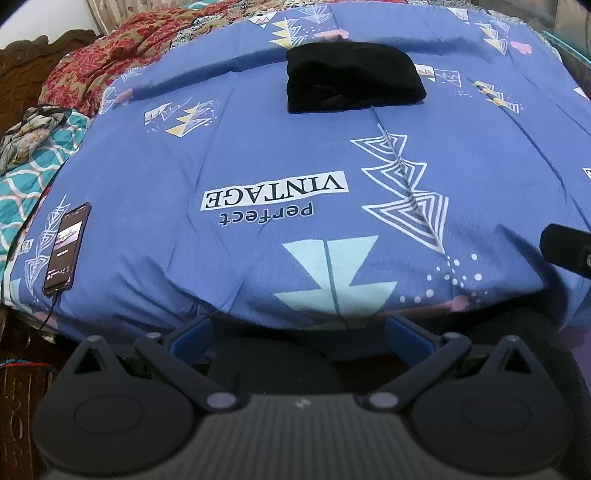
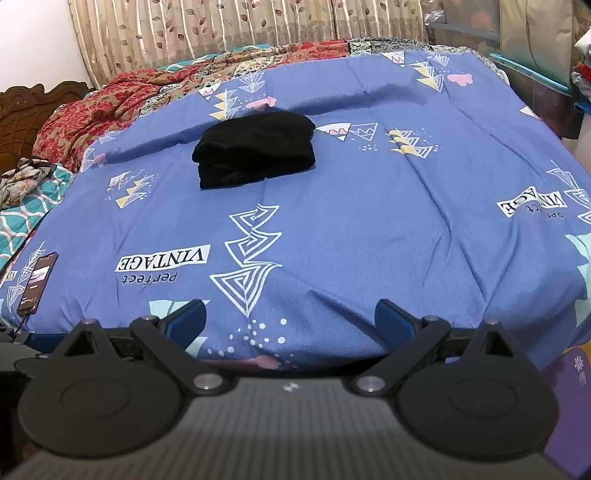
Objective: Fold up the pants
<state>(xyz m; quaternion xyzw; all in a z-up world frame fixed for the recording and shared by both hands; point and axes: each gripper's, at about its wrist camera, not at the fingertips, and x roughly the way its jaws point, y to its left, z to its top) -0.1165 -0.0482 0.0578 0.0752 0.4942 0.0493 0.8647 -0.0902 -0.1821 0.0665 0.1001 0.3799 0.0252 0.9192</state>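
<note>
So the black pants (image 1: 351, 79) are already folded into a compact bundle, sitting toward the far side of the bed on the blue patterned sheet (image 1: 258, 155), well away from both tongs. From the left wrist view the left gripper (image 1: 299, 332) hangs at the near edge of the mattress with its blue-padded fingers (image 1: 192, 336) spread wide apart and nothing between them; the pants are straight ahead and a touch to the right. The right gripper (image 2: 290, 319) is also at the near edge, fingers apart and empty, and from its camera the bundle (image 2: 255, 147) lies ahead and slightly left. There's a phone (image 1: 66, 247) with its screen lit and a cable plugged in lying on the sheet near the left edge, well apart from the pants. A crumpled red floral blanket (image 2: 92, 110) is bunched up past the sheet by the carved wooden headboard (image 2: 22, 118), with curtains (image 2: 221, 29) behind.
</note>
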